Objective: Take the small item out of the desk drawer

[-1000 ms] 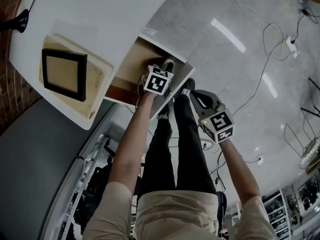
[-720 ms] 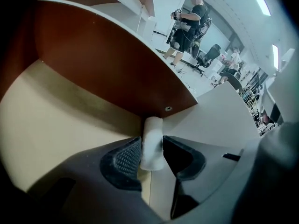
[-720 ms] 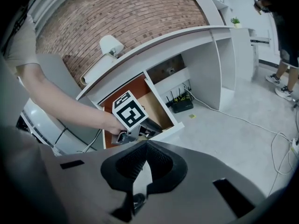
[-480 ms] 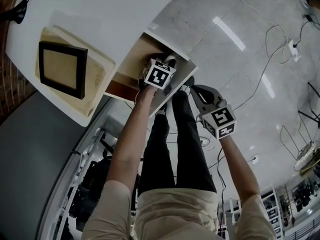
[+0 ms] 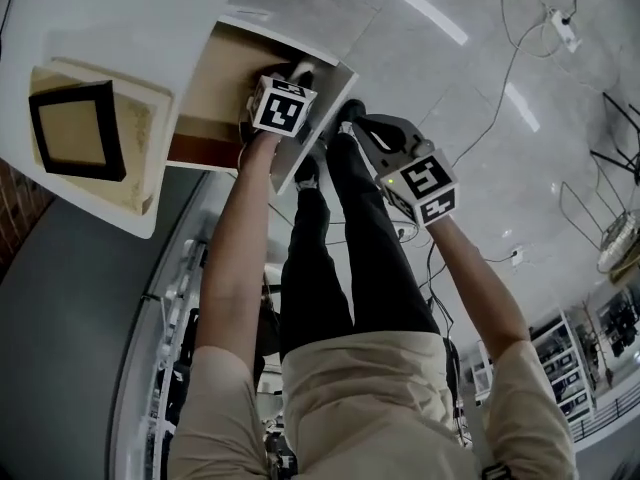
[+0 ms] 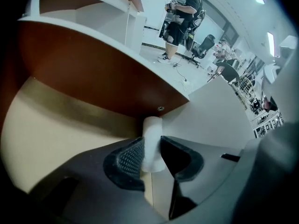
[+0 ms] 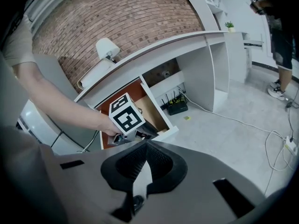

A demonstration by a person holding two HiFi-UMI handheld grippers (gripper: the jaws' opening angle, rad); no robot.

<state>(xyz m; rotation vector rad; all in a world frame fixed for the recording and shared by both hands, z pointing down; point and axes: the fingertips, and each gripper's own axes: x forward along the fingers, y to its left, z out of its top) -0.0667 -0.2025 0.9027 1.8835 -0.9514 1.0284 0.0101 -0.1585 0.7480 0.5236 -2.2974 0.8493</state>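
The desk drawer [image 5: 212, 88] stands pulled out, its pale floor [image 6: 60, 129] and red-brown wall [image 6: 93, 73] filling the left gripper view. A small white roll-shaped item [image 6: 152, 141] stands in the drawer's corner. My left gripper [image 6: 152, 158] reaches down into the drawer under its marker cube [image 5: 280, 108]. Its jaws have just been closing and now press on the white item from both sides. My right gripper [image 7: 145, 149] hovers outside the drawer's front, over the floor [image 5: 365, 128]. It is shut with nothing in it.
On the white desk [image 5: 120, 18] a dark picture frame [image 5: 75, 133] lies on a tan board. Cables and a power strip [image 5: 560, 30] trail over the grey floor. A lamp [image 7: 106, 48] and a router [image 7: 176, 105] show by the desk. Another person [image 6: 180, 17] stands far off.
The head camera has shifted, so desk and drawer sit higher and further left in the picture. Both grippers keep their places by the drawer, the left one still inside it.
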